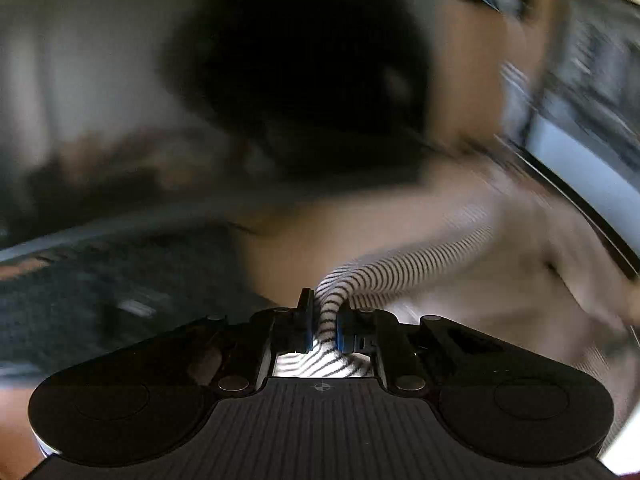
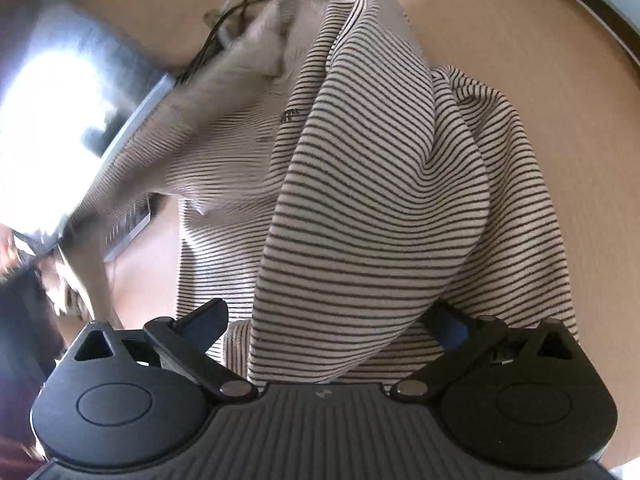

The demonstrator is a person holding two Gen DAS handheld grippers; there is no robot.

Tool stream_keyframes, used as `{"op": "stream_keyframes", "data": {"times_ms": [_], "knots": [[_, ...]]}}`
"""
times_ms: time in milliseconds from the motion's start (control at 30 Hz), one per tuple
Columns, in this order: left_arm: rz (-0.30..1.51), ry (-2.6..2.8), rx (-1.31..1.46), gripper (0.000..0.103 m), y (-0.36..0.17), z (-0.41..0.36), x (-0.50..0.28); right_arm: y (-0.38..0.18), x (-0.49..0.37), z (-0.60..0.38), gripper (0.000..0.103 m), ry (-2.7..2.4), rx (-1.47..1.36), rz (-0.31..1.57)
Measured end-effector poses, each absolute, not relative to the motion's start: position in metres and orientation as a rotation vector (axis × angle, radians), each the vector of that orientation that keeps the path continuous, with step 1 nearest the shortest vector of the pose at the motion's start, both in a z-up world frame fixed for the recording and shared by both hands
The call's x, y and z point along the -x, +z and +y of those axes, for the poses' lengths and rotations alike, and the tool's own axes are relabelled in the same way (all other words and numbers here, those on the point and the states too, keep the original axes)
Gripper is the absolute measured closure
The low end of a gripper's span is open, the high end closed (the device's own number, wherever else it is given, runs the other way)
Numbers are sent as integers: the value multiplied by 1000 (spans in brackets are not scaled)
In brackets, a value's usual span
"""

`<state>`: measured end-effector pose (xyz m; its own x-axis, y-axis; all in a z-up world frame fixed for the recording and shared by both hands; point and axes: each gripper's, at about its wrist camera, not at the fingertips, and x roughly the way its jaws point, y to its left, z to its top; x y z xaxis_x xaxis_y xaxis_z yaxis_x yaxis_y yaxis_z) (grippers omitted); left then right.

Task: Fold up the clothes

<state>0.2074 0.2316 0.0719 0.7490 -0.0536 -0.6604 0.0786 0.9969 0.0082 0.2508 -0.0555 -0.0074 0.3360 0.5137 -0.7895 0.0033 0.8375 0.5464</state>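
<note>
A white garment with thin dark stripes (image 2: 360, 184) hangs in folds over the tan table (image 2: 540, 80). My left gripper (image 1: 325, 326) is shut on a bunched strand of the striped garment (image 1: 400, 268), which stretches off to the right; the left wrist view is badly blurred. My right gripper (image 2: 332, 320) is open, its fingers (image 2: 204, 316) spread wide, with a thick fold of the garment lying between them. The right finger is partly hidden behind the cloth.
Dark cables (image 2: 240, 12) lie on the table at the far end. A bright screen or panel (image 2: 60, 100) stands at the left. A large dark blurred shape (image 1: 296, 64) fills the upper left wrist view, with a dark cloth (image 1: 100, 280) at the left.
</note>
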Motion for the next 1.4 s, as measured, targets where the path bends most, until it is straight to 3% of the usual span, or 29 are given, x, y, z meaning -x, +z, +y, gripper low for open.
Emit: {"op": "stream_keyframes", "data": {"times_ms": [200,300,467,567,667,733,767,800,833,900,1100,1133,1233,1333,1400], "knots": [[793,110,98,84,57,303,-231,-3,-249,-23,0,388,-438,1224],[878,178,271,59,35,330,-230,4,-252,-5,0,422,-374,1248],[840,165,354,23,44,336,-200,65,-258,-4,0,252,-119,961],[735,55,381,13,63,316,-197,85,-280,-1,0,142,32,853],[682,-135,421,6,62,280,-203,74,-312,-3,5,122,-15,919],[687,-247,426,6,51,253,-214,53,-334,8,13,136,-36,1007],[702,-274,404,6,42,239,-225,39,-339,11,29,141,-29,1058],[716,-300,382,6,32,224,-235,29,-341,15,53,136,11,1091],[731,-323,360,6,24,211,-245,20,-342,19,61,130,56,1120],[764,-328,330,6,13,200,-263,30,-340,25,89,177,230,1091],[774,-120,335,7,-9,224,-299,59,-348,18,92,90,1006,733],[777,-97,380,11,-12,232,-300,54,-354,8,92,72,1052,719],[771,-90,422,10,-11,234,-302,28,-384,-11,90,16,992,816],[788,-81,370,8,-10,226,-301,32,-394,-25,69,12,832,842],[801,-84,386,6,-8,226,-297,53,-388,-33,43,1,704,810]]}}
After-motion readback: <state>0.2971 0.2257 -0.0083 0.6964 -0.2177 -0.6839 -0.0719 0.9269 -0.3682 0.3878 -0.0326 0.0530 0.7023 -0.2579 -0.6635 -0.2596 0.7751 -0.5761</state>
